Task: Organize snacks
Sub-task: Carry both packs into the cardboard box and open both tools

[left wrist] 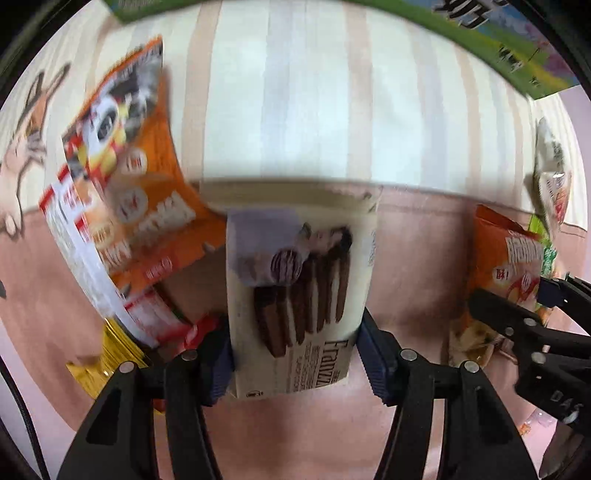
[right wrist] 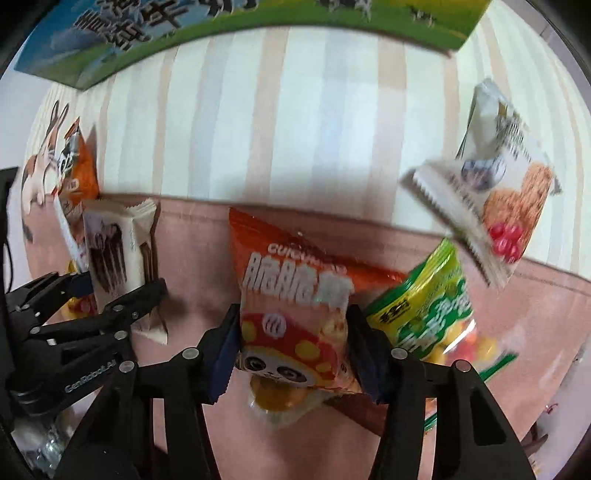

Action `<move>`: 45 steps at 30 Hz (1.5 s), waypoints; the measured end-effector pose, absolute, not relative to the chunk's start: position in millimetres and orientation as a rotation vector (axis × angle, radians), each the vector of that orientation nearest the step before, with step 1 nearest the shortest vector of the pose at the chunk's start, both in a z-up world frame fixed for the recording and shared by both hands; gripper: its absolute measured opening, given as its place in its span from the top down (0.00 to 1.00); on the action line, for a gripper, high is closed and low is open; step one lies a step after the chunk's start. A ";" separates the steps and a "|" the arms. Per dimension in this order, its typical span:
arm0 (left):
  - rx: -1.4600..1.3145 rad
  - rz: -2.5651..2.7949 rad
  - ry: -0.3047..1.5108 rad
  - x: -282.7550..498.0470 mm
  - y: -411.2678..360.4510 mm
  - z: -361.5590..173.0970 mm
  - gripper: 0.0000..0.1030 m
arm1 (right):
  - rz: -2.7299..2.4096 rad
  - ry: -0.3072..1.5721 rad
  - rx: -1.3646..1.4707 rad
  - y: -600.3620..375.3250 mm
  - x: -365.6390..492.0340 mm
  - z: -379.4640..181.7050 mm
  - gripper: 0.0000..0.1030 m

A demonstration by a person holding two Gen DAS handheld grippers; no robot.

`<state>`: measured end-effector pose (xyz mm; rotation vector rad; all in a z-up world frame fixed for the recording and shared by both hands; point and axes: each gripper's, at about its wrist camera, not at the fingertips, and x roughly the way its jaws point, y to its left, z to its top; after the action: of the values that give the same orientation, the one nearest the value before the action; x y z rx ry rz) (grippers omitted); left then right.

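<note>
My left gripper (left wrist: 295, 350) is shut on a cream wafer packet (left wrist: 299, 288) with brown wafers printed on it, held above the pink cloth. The packet also shows in the right wrist view (right wrist: 114, 254), held by the left gripper (right wrist: 122, 291). My right gripper (right wrist: 291, 347) is shut on an orange snack bag (right wrist: 295, 299) with a panda print. The bag also shows in the left wrist view (left wrist: 506, 266), with the right gripper (left wrist: 517, 306) on it.
An orange and white snack bag (left wrist: 122, 192) lies at the left with a yellow packet (left wrist: 99, 354) below it. A green candy bag (right wrist: 432, 306) and a white oat-bar packet (right wrist: 498, 195) lie at the right. A green milk carton box (right wrist: 221, 26) stands at the back on the striped cloth (right wrist: 295, 122).
</note>
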<state>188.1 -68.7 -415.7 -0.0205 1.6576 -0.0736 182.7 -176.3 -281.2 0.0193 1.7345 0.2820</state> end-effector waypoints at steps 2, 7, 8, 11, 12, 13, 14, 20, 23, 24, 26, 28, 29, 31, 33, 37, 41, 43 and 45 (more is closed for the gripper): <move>-0.055 -0.062 1.679 188.1 -63.7 -421.4 0.43 | 0.264 1.744 0.069 -174.2 185.9 -283.2 0.33; -0.116 -0.058 1.691 192.1 -45.7 -427.1 0.42 | 0.210 1.737 0.193 -190.7 188.3 -286.4 0.25; -0.118 -0.059 1.691 193.6 -34.4 -425.2 0.42 | 0.200 1.739 0.210 -196.4 189.4 -286.8 0.25; -0.117 -0.058 1.688 207.1 -20.5 -429.0 0.42 | 0.175 1.743 0.241 -197.7 203.8 -300.4 0.25; -0.118 -0.056 1.685 210.1 -19.7 -430.6 0.42 | 0.169 1.742 0.241 -196.7 202.6 -301.5 0.25; -0.118 -0.054 1.682 202.3 -28.8 -427.6 0.42 | 0.165 1.742 0.236 -198.7 201.0 -302.1 0.25; -0.115 -0.053 1.678 202.4 -27.4 -427.8 0.42 | 0.161 1.743 0.229 -193.3 198.3 -304.2 0.25; -0.097 -0.049 1.655 192.1 -36.5 -422.1 0.44 | 0.146 1.740 0.187 -171.3 192.2 -312.9 0.30; -0.082 -0.047 1.645 190.8 -38.8 -419.4 0.45 | 0.134 1.733 0.177 -153.8 187.8 -311.3 0.38; -0.080 -0.046 1.643 190.3 -38.5 -419.9 0.45 | 0.135 1.727 0.183 -152.9 188.8 -312.2 0.40; -0.077 -0.044 1.640 189.7 -38.4 -420.1 0.45 | 0.131 1.718 0.194 -158.1 188.3 -308.5 0.42; -0.078 -0.041 1.633 188.7 -37.6 -418.7 0.45 | 0.132 1.711 0.195 -159.4 185.3 -309.4 0.43; -0.076 -0.040 1.631 188.2 -38.6 -416.2 0.45 | 0.131 1.708 0.196 -159.1 184.3 -308.1 0.43; -0.076 -0.040 1.631 187.1 -39.4 -414.7 0.45 | 0.133 1.707 0.196 -164.9 186.7 -309.3 0.44; -0.079 -0.040 1.632 186.7 -40.4 -411.2 0.45 | 0.134 1.706 0.197 -164.5 185.7 -307.8 0.44; -0.084 -0.060 1.612 184.4 -42.3 -394.2 0.45 | 0.150 1.689 0.226 -170.9 183.8 -298.6 0.48; -0.088 -0.113 1.562 179.7 -43.6 -360.4 0.48 | 0.191 1.642 0.251 -181.4 181.1 -272.4 0.50; -0.093 -0.137 1.531 177.4 -43.3 -338.6 0.49 | 0.218 1.610 0.266 -184.5 179.6 -255.7 0.50; -0.098 -0.157 1.494 176.6 -42.4 -314.4 0.49 | 0.244 1.579 0.277 -187.6 179.5 -238.4 0.50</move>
<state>176.6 -42.4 -314.4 -0.0981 1.4944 -0.1571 179.5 -187.6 -238.4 0.2772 1.5791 0.2444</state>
